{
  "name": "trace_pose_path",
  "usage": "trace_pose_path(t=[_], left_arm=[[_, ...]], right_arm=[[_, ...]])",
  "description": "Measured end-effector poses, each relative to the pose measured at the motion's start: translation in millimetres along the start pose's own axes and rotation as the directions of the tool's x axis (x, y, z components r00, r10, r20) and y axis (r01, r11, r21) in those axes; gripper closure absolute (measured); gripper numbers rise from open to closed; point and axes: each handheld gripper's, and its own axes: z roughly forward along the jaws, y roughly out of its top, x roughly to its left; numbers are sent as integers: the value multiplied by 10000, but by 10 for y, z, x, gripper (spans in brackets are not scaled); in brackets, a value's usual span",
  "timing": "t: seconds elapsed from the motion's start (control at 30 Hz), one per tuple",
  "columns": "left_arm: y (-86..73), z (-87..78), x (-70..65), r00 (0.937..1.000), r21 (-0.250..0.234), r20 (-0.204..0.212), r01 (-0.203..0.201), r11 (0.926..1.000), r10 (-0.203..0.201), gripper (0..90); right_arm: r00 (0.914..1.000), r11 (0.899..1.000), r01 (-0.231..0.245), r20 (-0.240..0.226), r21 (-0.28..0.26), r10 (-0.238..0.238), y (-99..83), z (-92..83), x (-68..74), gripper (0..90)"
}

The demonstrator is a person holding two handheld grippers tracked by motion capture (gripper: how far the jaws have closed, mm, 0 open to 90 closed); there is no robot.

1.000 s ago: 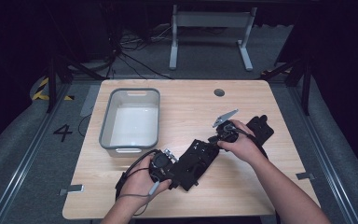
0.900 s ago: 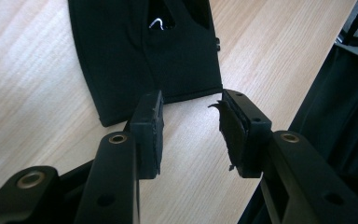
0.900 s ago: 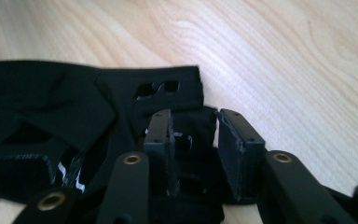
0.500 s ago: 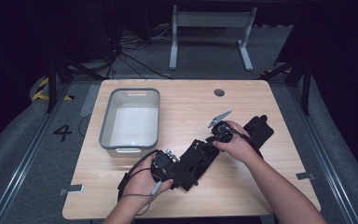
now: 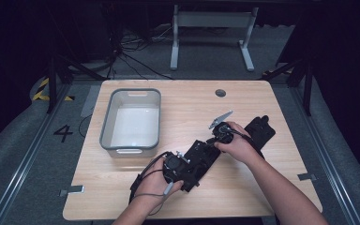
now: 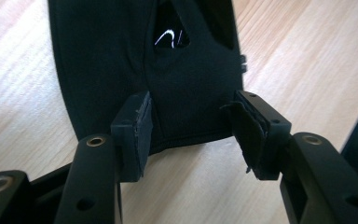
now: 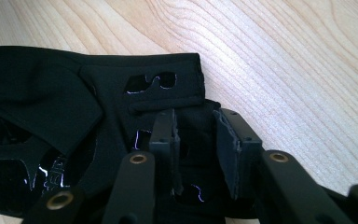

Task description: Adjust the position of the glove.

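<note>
L gripper (image 5: 187, 166) sits low over the near-middle of the table, jaws parted w/ a clear gap; they've just been opening, and in the left gripper view the pads (image 6: 135, 133) stand apart over the near hem of the black garment (image 6: 135, 60) without pinching it. R gripper (image 5: 214, 140) is at the garment's (image 5: 258, 133) other stretch, jaws part-way open and just been closing a bit; in the right gripper view black fabric (image 7: 51, 116) lies between and under the pads (image 7: 165, 135), but can't tell if they actually press it. Garment lies flat, strung diagonally from near-centre out to the right side of the tabletop. L hand (image 5: 157, 185) comes in from the bottom edge, forearm angled up-right, cable looping beside it; R hand (image 5: 234, 145) reaches in from bottom right, forearm long across the wood. Light wood table (image 5: 281, 98), grey tub (image 5: 130, 119) on its left half, well apart from the garment. Dark room beyond, metal stand (image 5: 211, 23) and cables on the grey floor.
</note>
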Motion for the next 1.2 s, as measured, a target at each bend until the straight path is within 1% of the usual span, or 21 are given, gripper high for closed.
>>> trace_pose_path(t=[0.07,0.13,0.2,0.27,0.33,0.37,0.43,0.47,0.57,0.63,0.7,0.77,0.83,0.9,1.03,1.1,1.2], left_arm=[[3,24,-1,9999,38,-133,35,10000,-34,499],[3,25,3,9996,24,-257,109,9999,-109,540],[0,24,23,9996,-3,-198,195,9998,-195,569],[-4,21,42,9994,-24,-270,225,9997,-225,616],[-8,19,49,9986,-18,-512,144,9999,-144,702],[-7,19,48,9983,-7,-576,120,9999,-120,731],[-5,23,45,9974,-19,-701,136,9999,-137,763],[-1,24,43,9967,9,-806,66,10000,-65,779],[7,29,28,9959,3,-904,22,10000,-22,821],[12,27,24,9959,63,-904,-72,10000,77,838],[15,21,24,9960,61,-889,-53,10000,59,848],[14,7,19,9958,35,-907,-134,9999,137,853],[12,-22,17,9963,14,-836,-184,9998,185,853],[6,-60,17,9960,-67,-859,-259,9996,252,854],[-2,-140,3,9965,-237,-769,-341,9991,322,853],[-4,-196,-7,9962,-362,-739,-492,9981,465,853],[-1,-290,-27,9954,-529,-768,-615,9967,573,853]], right_arm=[[10000,10000,-68,-4,20,68,1,-2,8,688],[10000,10000,-49,1,1,49,-2,0,8,694],[10000,10000,-69,-24,-17,69,-6,1,7,706],[10000,10000,-33,-43,0,33,-5,2,9,718],[10000,10000,-23,-54,17,23,-3,3,14,731],[10000,10000,-39,-80,29,40,-3,3,12,741],[9998,9999,-97,-163,35,98,-2,3,7,764],[9997,9999,-120,-196,44,121,-1,3,5,773],[9997,9999,-115,-194,75,116,5,2,14,811],[9999,9999,-70,-112,122,72,14,-3,34,834],[10000,9999,40,8,148,-41,22,-9,57,847],[9996,9995,236,155,209,-240,30,-36,85,858],[9996,9997,224,149,30,-225,32,-93,110,860],[9998,9997,173,106,-157,-172,28,-168,133,860],[9997,9985,249,75,-495,-245,3,-335,184,860],[9996,9976,268,91,-635,-263,-20,-417,215,860],[9998,9960,133,127,-878,-122,-77,-541,258,859]])
